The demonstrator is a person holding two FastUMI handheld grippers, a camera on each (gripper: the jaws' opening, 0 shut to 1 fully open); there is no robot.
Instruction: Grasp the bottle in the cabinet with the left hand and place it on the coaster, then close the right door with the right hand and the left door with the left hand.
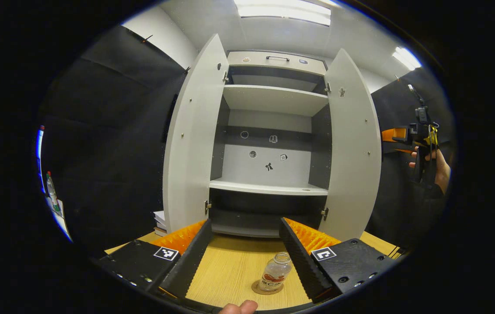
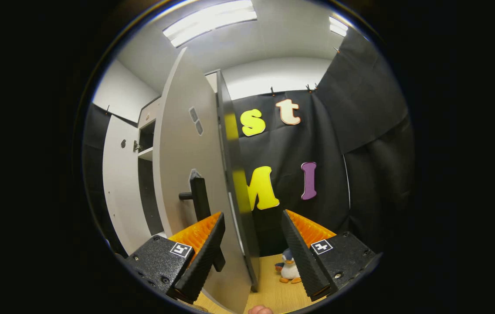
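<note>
Bottle (image 1: pixel 276 271) stands upright on the coaster (image 1: pixel 267 288) on the counter (image 1: pixel 230 266), just ahead of the left gripper (image 1: pixel 245 250), between its spread jaws, untouched. Placement looks done; next step is the right door (image 2: pixel 186 183). Right gripper (image 2: pixel 252 248) is spread, the door's edge running between its jaws, handle (image 2: pixel 198 196) just left of it. Judgement: press flat on the outer face and sweep with the hinge arc, slow at the end. Bottle label has red print, unreadable. Left door (image 1: pixel 193 139) stands open.
</note>
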